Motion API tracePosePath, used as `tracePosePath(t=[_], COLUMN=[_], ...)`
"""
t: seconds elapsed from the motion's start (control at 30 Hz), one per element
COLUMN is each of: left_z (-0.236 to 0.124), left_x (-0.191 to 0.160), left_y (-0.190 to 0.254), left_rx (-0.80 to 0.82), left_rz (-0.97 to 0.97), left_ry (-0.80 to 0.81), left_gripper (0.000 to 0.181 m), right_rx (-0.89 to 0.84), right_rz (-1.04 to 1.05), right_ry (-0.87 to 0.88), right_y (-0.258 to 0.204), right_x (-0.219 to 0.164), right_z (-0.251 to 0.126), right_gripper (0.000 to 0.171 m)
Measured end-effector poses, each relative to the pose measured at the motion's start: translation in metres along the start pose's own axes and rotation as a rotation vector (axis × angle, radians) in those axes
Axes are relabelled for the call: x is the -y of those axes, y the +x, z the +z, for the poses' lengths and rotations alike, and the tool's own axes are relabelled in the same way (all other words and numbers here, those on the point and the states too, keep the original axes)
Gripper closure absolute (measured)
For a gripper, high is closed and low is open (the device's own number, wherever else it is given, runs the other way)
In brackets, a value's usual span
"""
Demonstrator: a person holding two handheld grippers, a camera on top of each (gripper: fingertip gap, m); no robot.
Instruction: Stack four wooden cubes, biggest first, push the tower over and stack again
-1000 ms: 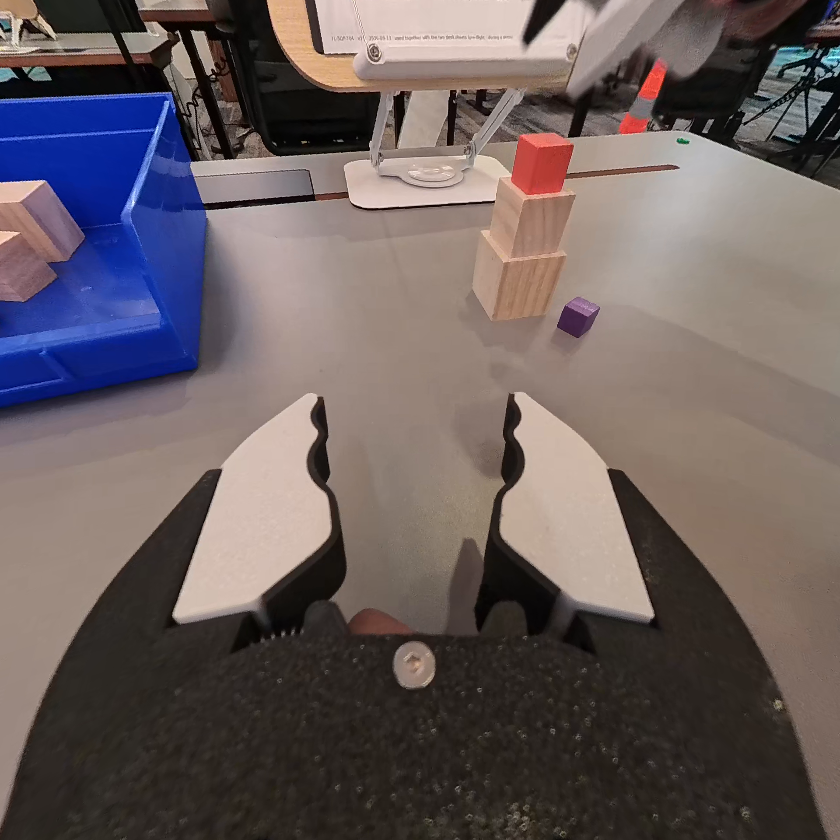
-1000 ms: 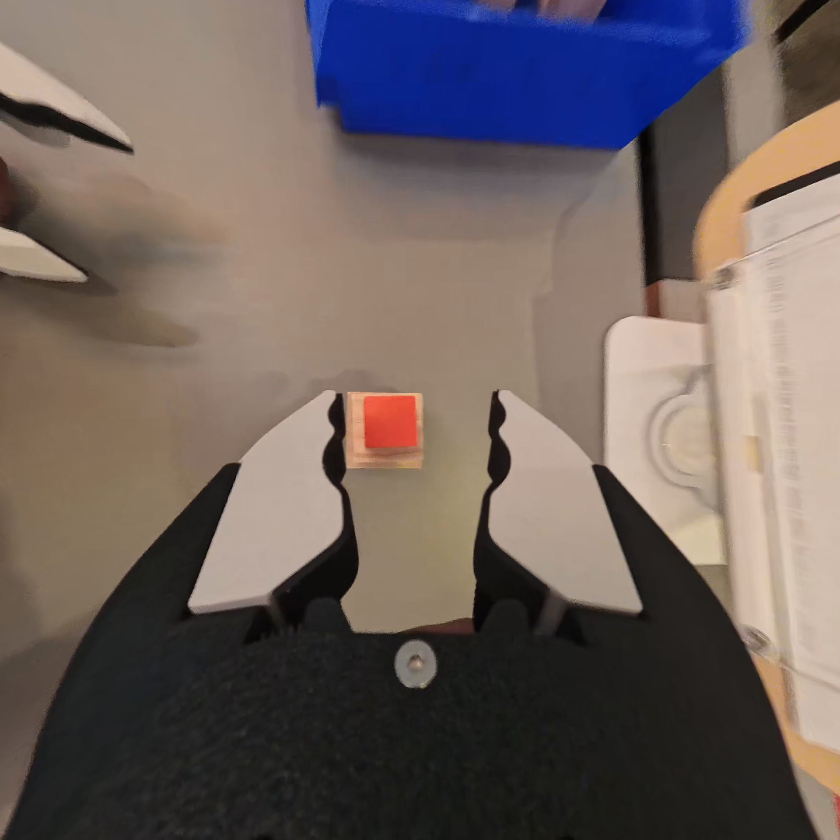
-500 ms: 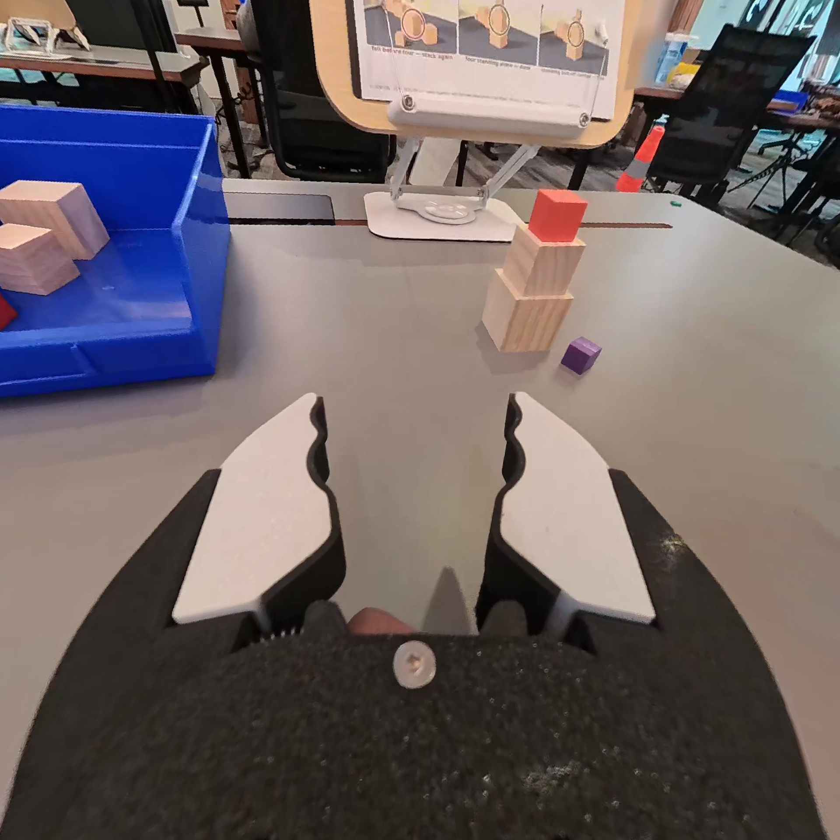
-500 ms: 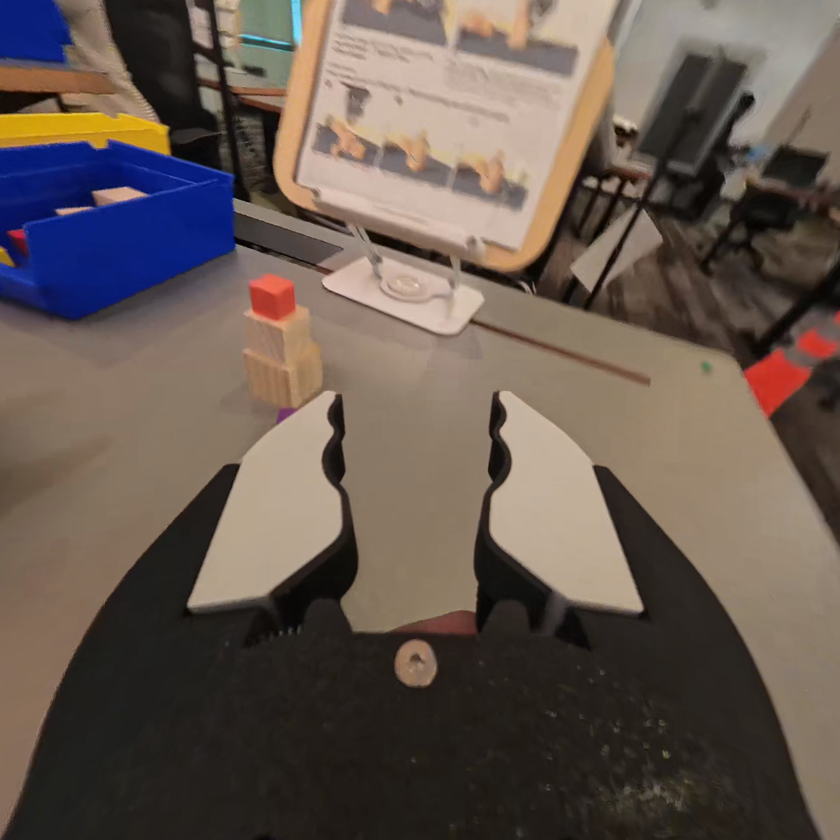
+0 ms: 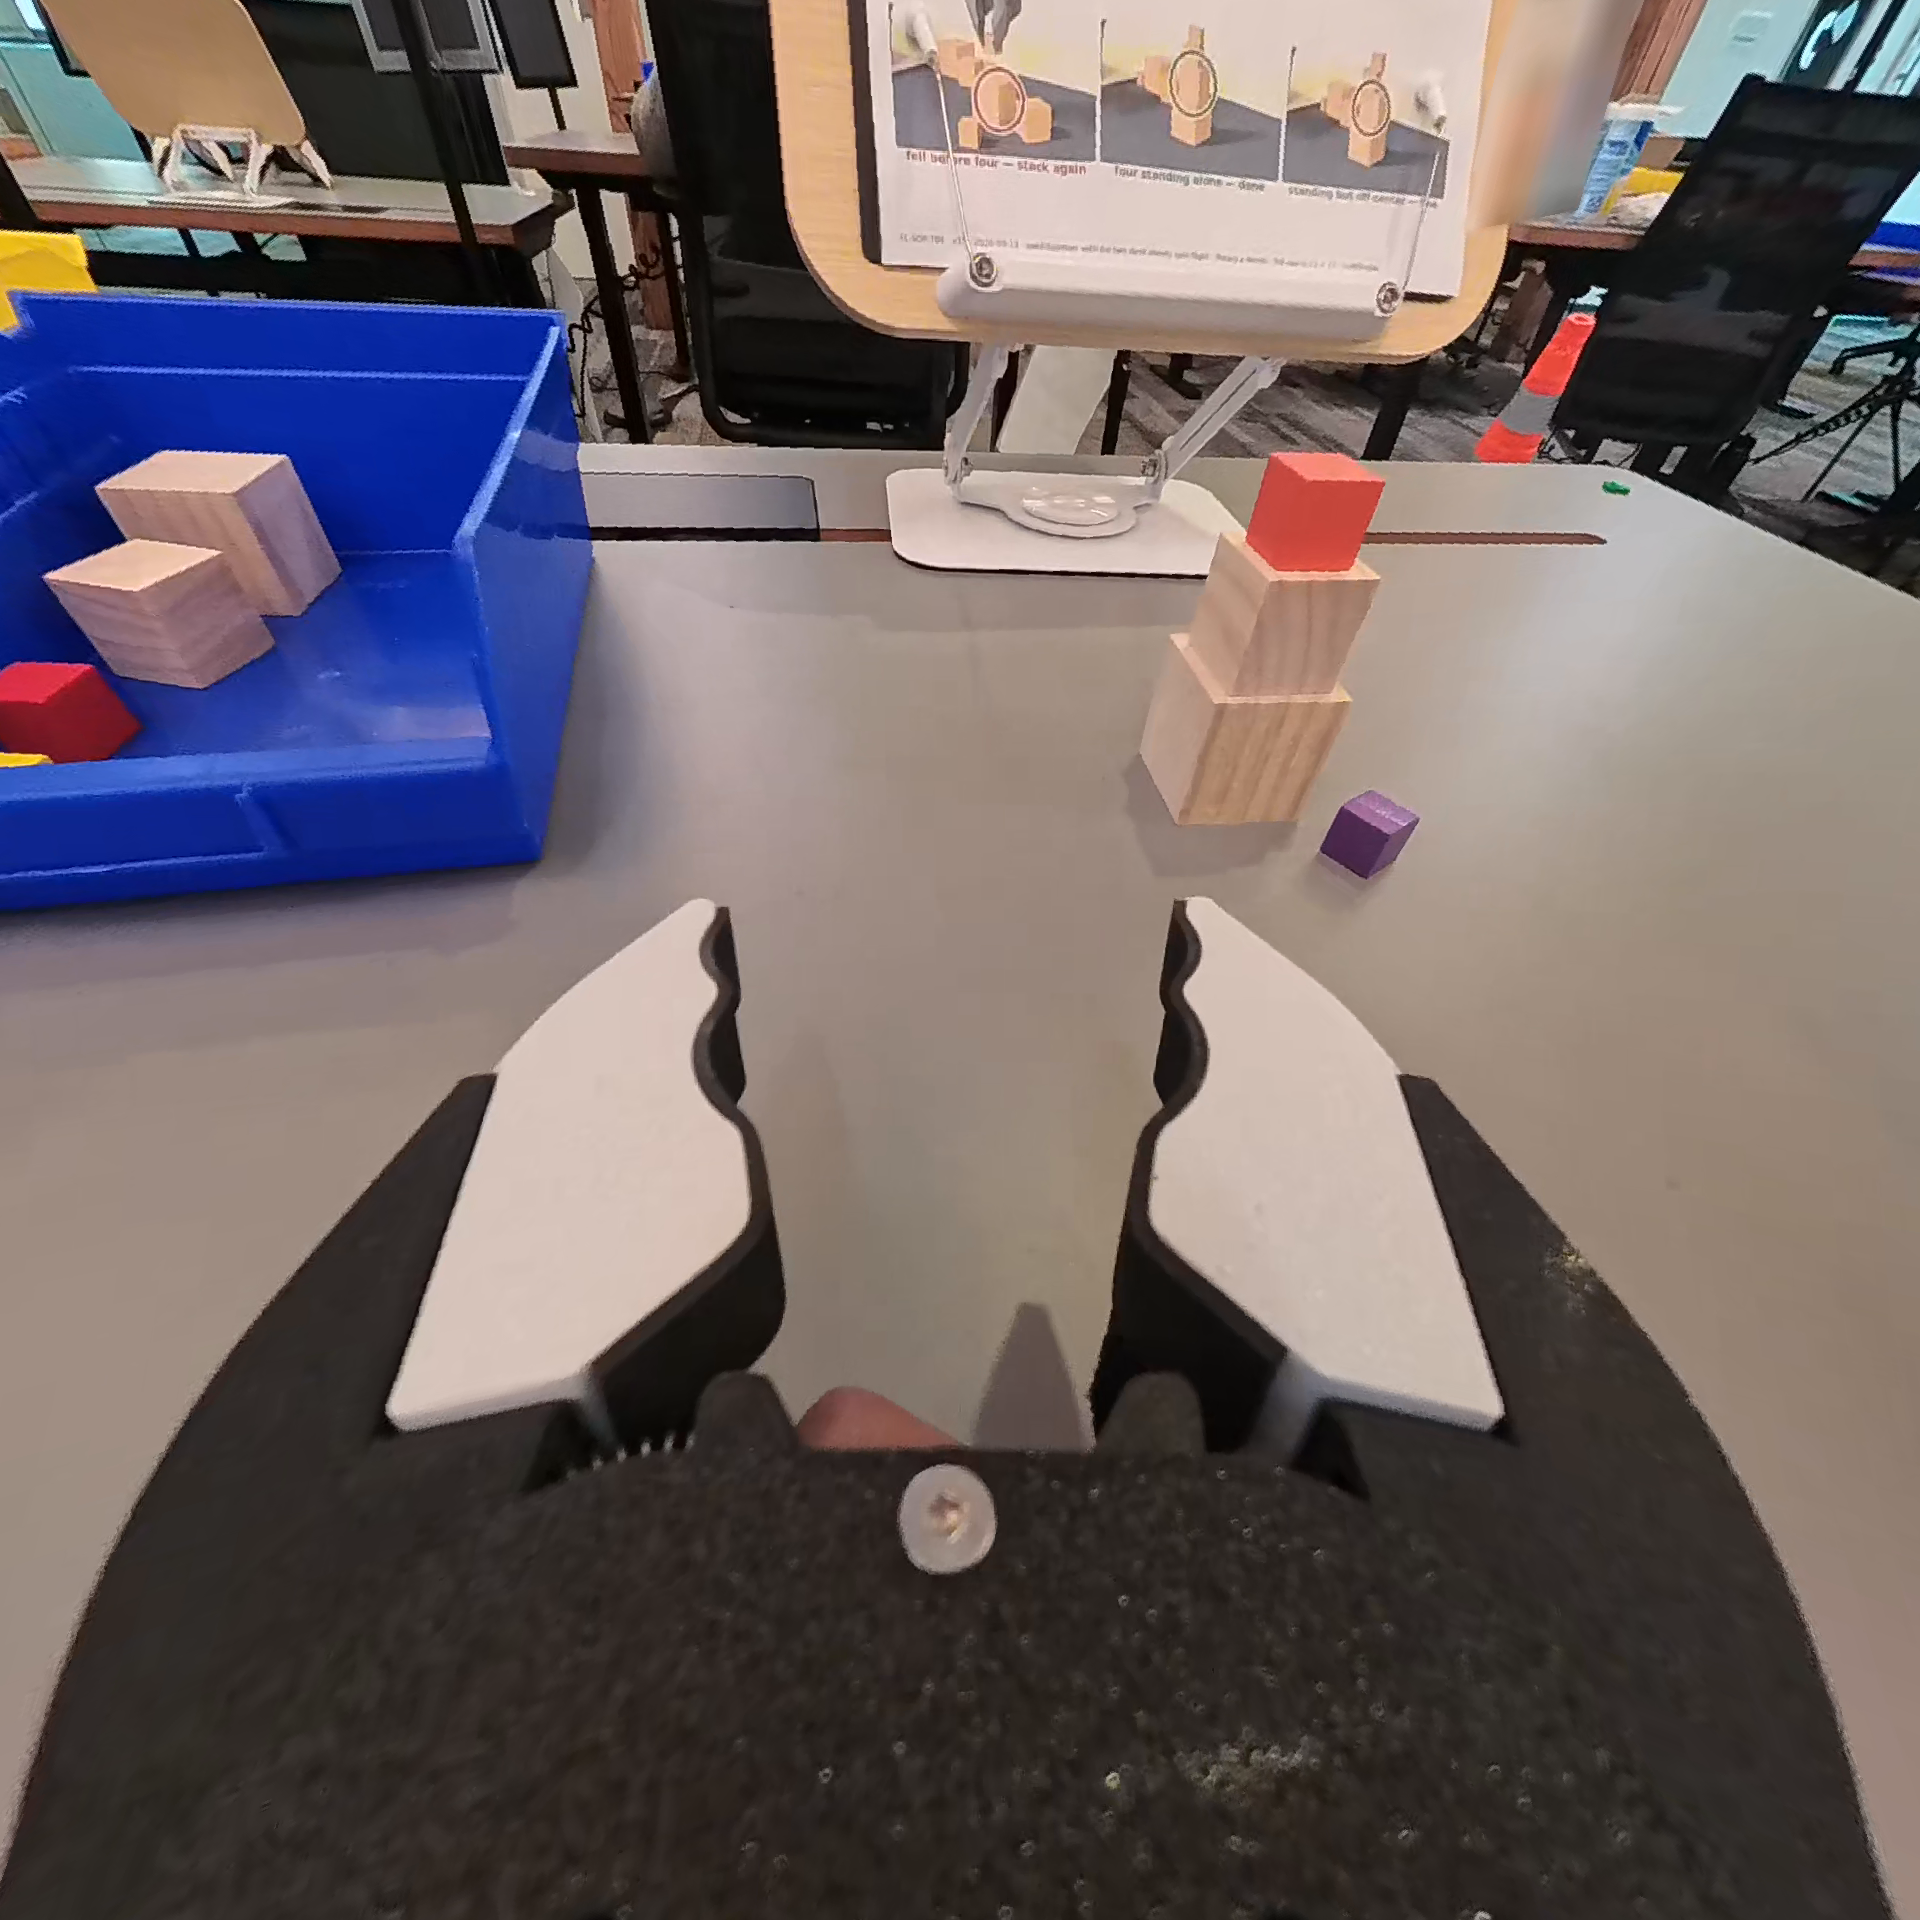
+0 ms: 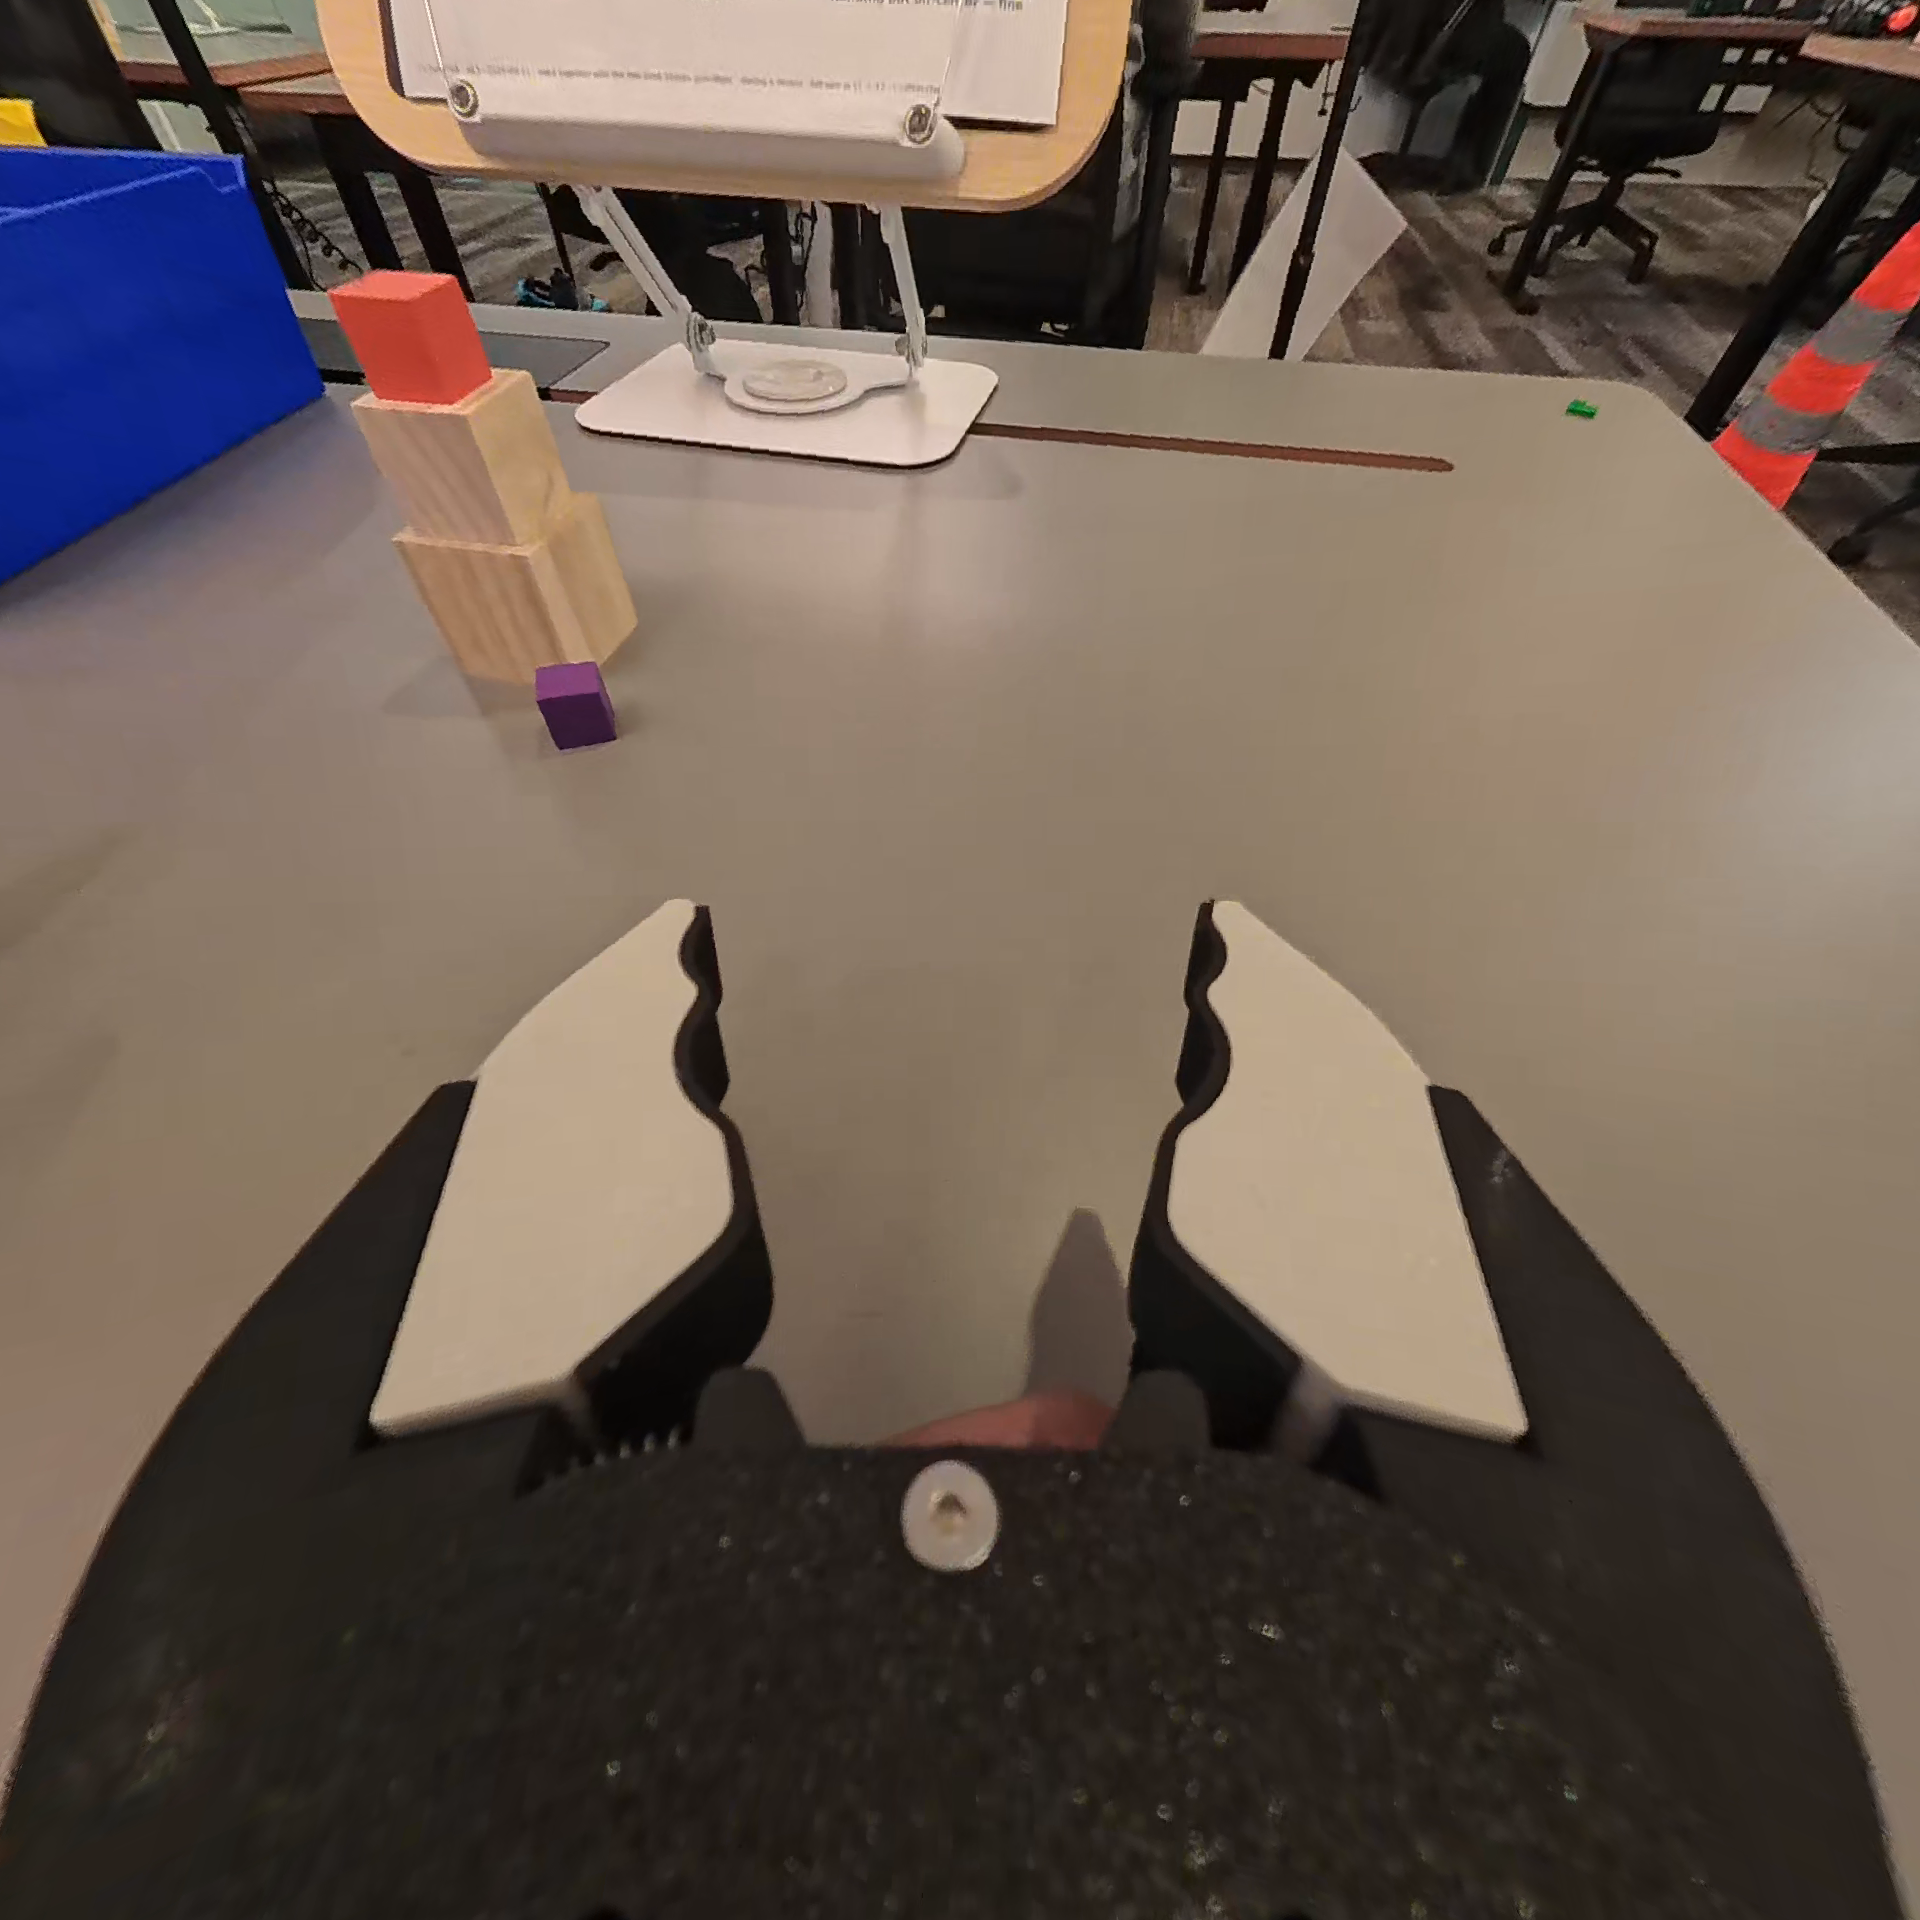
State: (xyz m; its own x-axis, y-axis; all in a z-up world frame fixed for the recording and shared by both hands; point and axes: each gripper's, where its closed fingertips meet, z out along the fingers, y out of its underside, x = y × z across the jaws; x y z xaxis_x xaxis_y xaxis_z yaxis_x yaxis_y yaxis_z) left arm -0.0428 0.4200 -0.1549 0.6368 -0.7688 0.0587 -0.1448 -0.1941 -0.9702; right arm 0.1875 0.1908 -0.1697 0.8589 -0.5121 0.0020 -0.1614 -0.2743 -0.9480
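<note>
A tower of three cubes is seen on the grey worktop [image 5: 935,727], toward its far edge: a large plain wooden cube [image 5: 1242,753] at the base, a smaller plain wooden cube [image 5: 1283,629] set on it, and a red cube [image 5: 1311,514] on top. The upper two are placed off-centre, toward the back of the cube below. A small purple cube [image 5: 1368,831] lies on the worktop just beside the base cube, on the near side, apart from it by a narrow gap.

The left gripper [image 5: 951,914] is held over bare worktop, well short of the tower, with its jaws spread and nothing between them. The right gripper [image 6: 951,914] is likewise spread and empty, with the tower and the purple cube seen ahead to its left.

A blue bin [image 5: 499,582] stands at the far left corner of the worktop; two plain wooden cubes [image 5: 177,613] and a red block [image 5: 62,712] are contained in it. A board on a white stand [image 5: 1039,509], bearing a printed sheet, is placed at the far edge behind the tower. An orange cone [image 6: 1829,384] is visible on the floor beyond the worktop's right edge
</note>
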Motion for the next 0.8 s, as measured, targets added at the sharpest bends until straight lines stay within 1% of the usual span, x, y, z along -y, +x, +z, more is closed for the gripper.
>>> tracePosePath(t=[0.13, 0.23, 0.3, 0.37, 0.4, 0.5, 0.57, 0.67, 0.8], left_z=[0.002, 0.003, 0.004, 0.005, 0.004, 0.004, 0.003, 0.003, 0.003], left_x=[-0.002, -0.004, -0.005, -0.005, -0.005, -0.004, -0.004, -0.004, -0.006], left_y=[-0.001, 0.000, 0.002, 0.003, 0.003, 0.005, 0.006, 0.007, 0.009], left_rx=[-0.012, -0.016, -0.017, -0.016, -0.015, -0.019, -0.028, -0.042, -0.061], left_rz=[-0.019, -0.017, -0.006, 0.004, 0.008, 0.020, 0.023, 0.014, 0.004], left_ry=[-0.016, -0.030, -0.041, -0.042, -0.038, -0.034, -0.031, -0.033, -0.045], left_gripper=[0.104, 0.105, 0.105, 0.105, 0.105, 0.105, 0.105, 0.106, 0.106], right_rx=[0.009, 0.067, 0.109, 0.147, 0.179, 0.233, 0.272, 0.283, 0.283], right_rz=[0.006, 0.023, -0.007, -0.057, -0.072, -0.134, -0.161, -0.192, -0.211], right_ry=[-0.013, -0.048, -0.119, -0.186, -0.227, -0.358, -0.442, -0.529, -0.550], right_y=[-0.001, -0.016, -0.034, -0.054, -0.066, -0.092, -0.106, -0.115, -0.126], right_x=[-0.001, 0.006, 0.013, 0.020, 0.021, 0.011, -0.002, -0.015, -0.016], right_z=[0.002, 0.015, 0.034, 0.062, 0.077, 0.117, 0.136, 0.153, 0.162], right_gripper=[0.085, 0.086, 0.086, 0.093, 0.094, 0.094, 0.094, 0.095, 0.101])
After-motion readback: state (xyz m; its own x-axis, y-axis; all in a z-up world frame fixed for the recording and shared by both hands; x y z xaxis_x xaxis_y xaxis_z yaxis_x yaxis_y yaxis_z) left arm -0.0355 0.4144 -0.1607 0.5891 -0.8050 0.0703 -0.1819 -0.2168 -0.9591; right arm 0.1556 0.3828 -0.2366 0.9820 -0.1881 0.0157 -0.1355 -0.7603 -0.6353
